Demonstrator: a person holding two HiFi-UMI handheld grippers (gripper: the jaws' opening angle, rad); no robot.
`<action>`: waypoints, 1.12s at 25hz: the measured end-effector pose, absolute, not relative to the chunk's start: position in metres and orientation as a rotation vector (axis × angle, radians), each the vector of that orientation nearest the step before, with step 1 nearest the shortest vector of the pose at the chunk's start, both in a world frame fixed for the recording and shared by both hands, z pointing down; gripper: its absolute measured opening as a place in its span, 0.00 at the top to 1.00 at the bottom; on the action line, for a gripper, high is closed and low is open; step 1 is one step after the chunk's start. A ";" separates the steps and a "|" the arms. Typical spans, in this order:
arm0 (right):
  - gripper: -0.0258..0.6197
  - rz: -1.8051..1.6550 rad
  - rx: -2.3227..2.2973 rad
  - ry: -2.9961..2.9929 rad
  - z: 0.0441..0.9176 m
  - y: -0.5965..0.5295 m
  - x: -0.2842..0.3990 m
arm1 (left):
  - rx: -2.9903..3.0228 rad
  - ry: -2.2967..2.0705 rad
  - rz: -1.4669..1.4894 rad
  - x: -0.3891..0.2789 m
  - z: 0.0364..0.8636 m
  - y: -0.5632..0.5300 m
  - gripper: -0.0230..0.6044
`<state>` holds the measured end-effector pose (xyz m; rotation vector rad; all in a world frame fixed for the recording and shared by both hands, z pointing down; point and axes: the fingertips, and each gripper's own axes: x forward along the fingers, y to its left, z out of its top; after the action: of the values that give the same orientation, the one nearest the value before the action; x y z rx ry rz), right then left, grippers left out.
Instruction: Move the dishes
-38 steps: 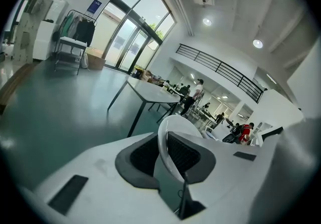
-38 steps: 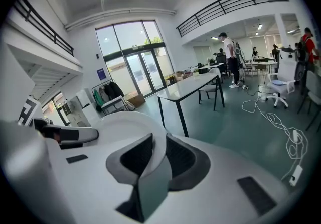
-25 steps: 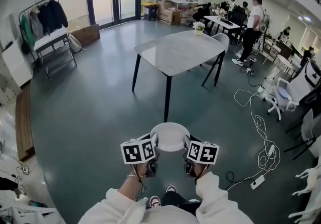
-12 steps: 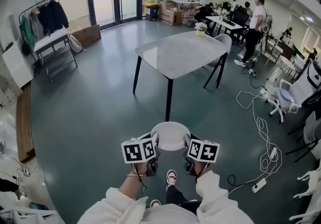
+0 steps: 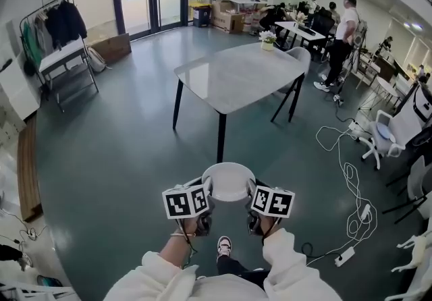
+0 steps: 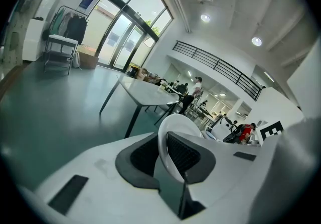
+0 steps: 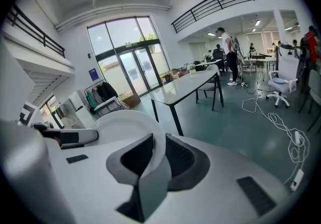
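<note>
White round dish (image 5: 229, 181), carried above the floor, near side of the grey rectangular black-legged table (image 5: 236, 75); left gripper (image 5: 206, 193) and right gripper (image 5: 252, 194) each clamp an opposite rim.

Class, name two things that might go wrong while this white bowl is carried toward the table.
1. The bowl is pinched only at its rim by the left gripper and right gripper, above the floor; a slip could drop it.
2. Loose cables lie on the floor right of the table, a likely trip hazard.
</note>
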<state>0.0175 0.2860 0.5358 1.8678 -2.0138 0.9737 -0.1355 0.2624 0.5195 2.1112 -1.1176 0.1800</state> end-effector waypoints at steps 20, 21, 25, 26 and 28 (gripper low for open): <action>0.76 1.044 1.808 -2.045 0.535 0.165 0.089 | 2.084 -1.165 0.233 -0.065 0.514 0.149 0.88; 0.76 1.048 1.804 -2.048 0.535 0.160 0.092 | 2.083 -1.168 0.235 -0.062 0.513 0.144 0.88; 0.76 1.055 1.787 -2.055 0.536 0.138 0.105 | 2.077 -1.180 0.234 -0.049 0.514 0.125 0.88; 0.76 1.050 1.784 -2.059 0.536 0.133 0.107 | 2.075 -1.183 0.231 -0.046 0.514 0.120 0.88; 0.76 1.042 1.778 -2.067 0.535 0.122 0.111 | 2.073 -1.188 0.225 -0.043 0.514 0.111 0.88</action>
<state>0.1113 0.1221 0.5346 1.7782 -2.0672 1.0421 -0.0425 0.1105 0.5135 2.0732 -1.1875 0.2247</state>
